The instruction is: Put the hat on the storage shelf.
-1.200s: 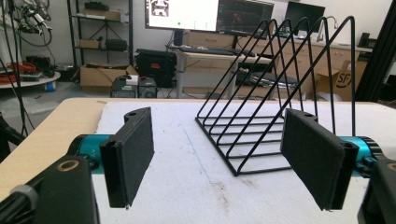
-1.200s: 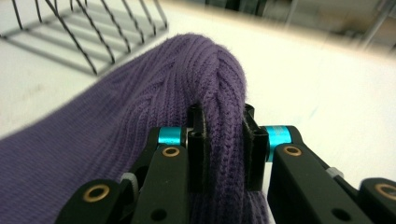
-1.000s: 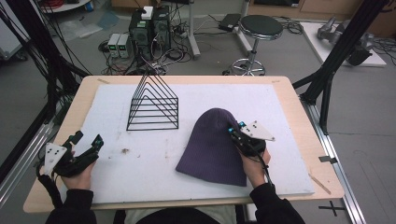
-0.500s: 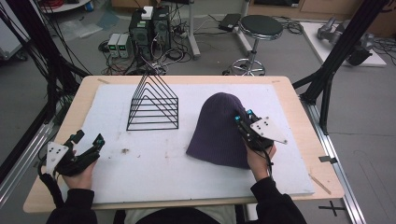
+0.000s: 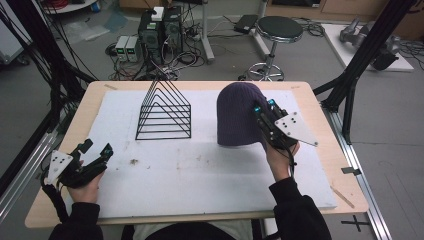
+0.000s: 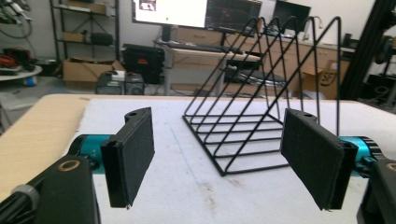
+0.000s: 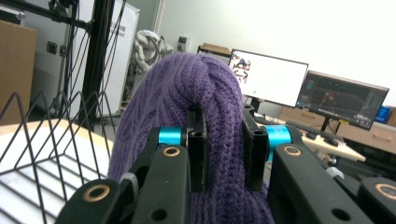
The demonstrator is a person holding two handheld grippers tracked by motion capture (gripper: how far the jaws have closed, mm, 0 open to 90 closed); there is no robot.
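A purple knitted beanie (image 5: 239, 114) hangs lifted over the right half of the white mat, and my right gripper (image 5: 262, 111) is shut on its fabric at the right side. In the right gripper view the knit (image 7: 201, 112) bunches up between the two black jaws. A black wire rack (image 5: 164, 111) of triangular dividers stands at the back middle of the mat; the same rack (image 6: 261, 93) rises beyond the left gripper's jaws. My left gripper (image 5: 97, 150) is held open near the front left corner, nothing between its pads (image 6: 133, 154).
The white mat (image 5: 200, 170) covers most of the wooden table (image 5: 80, 120). Small dark crumbs (image 5: 134, 161) lie on the mat left of centre. Black frame posts (image 5: 360, 55) stand by the table's right side, and a stool (image 5: 278, 30) and computers stand on the floor behind.
My right gripper has carried the beanie up and toward the back of the table, lifting it off the mat. The left gripper has stayed in place and open.
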